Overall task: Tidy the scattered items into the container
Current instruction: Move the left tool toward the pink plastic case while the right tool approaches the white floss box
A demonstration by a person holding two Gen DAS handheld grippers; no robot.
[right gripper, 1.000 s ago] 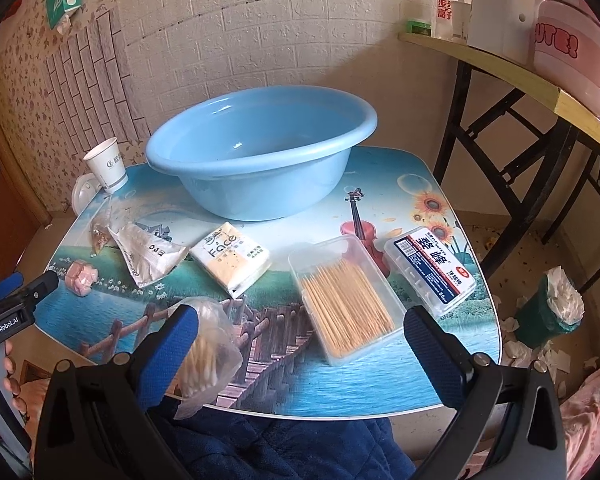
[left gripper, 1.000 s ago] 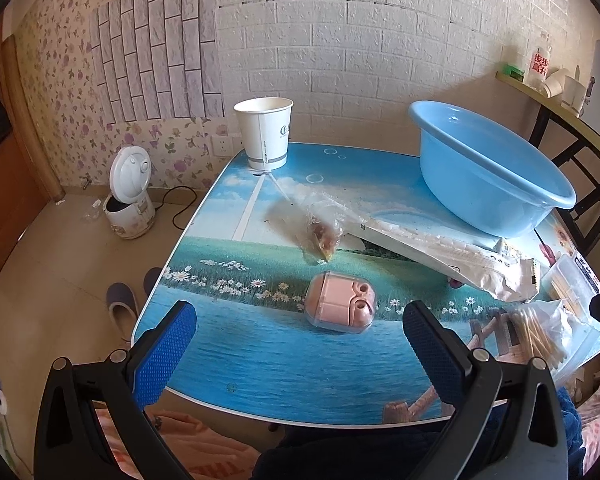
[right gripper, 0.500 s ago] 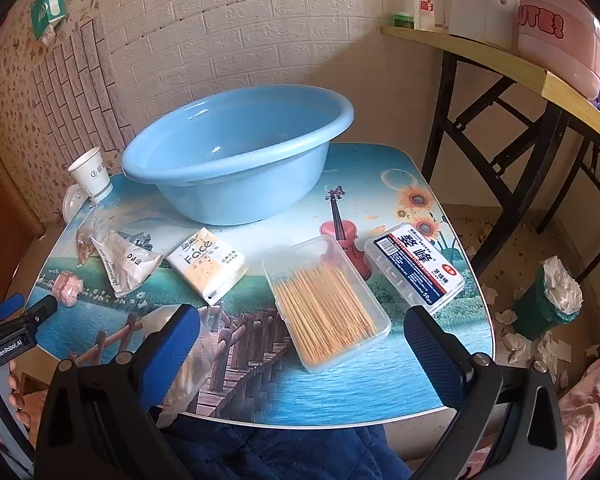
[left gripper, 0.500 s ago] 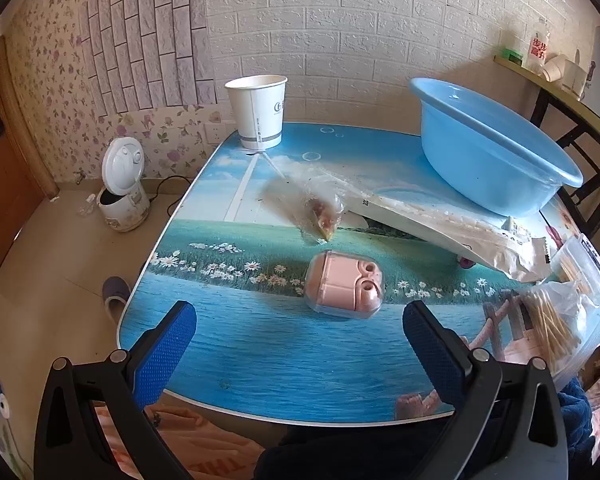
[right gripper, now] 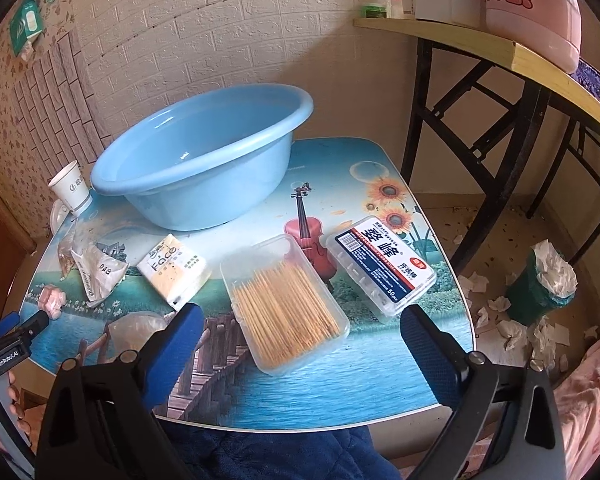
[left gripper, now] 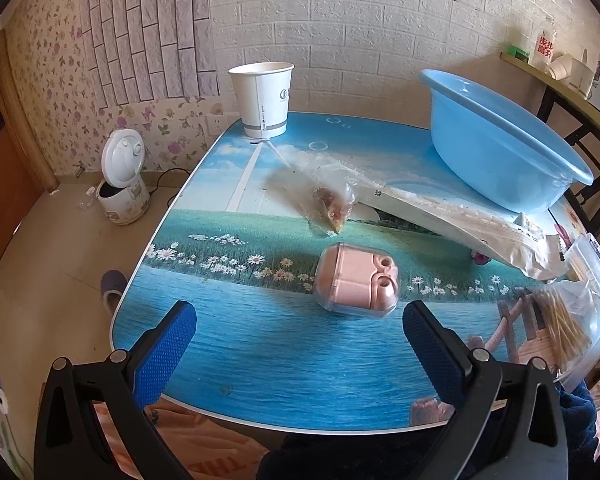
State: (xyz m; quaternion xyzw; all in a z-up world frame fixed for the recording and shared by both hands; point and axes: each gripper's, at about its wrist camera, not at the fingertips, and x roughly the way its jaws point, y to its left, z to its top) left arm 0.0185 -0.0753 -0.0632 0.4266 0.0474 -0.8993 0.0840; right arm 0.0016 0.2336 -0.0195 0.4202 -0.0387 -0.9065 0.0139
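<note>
A light blue basin (right gripper: 204, 160) stands at the back of the picture-printed table (right gripper: 340, 380); it also shows at the right in the left wrist view as the basin (left gripper: 496, 148). My left gripper (left gripper: 298, 338) is open, low over the near edge, just short of a pink case in clear plastic (left gripper: 356, 284). My right gripper (right gripper: 300, 344) is open, its fingers either side of a clear toothpick box (right gripper: 284, 312). A floss-pick box (right gripper: 380, 266), a tissue pack (right gripper: 174, 270), a long white packet (left gripper: 460, 224) and a small snack bag (left gripper: 332, 200) lie scattered.
A paper cup (left gripper: 262, 98) stands at the table's far left corner. A bag of cotton swabs (left gripper: 568, 324) lies at the near edge. A white rice cooker (left gripper: 122, 178) and a slipper (left gripper: 112, 288) sit on the floor; a black-legged shelf (right gripper: 480, 52) and a bin (right gripper: 540, 284) stand to the right.
Both grippers have moved forward and lower toward the table; the pink case and the toothpick box look larger and closer. Nothing on the table has moved and both stay open.
</note>
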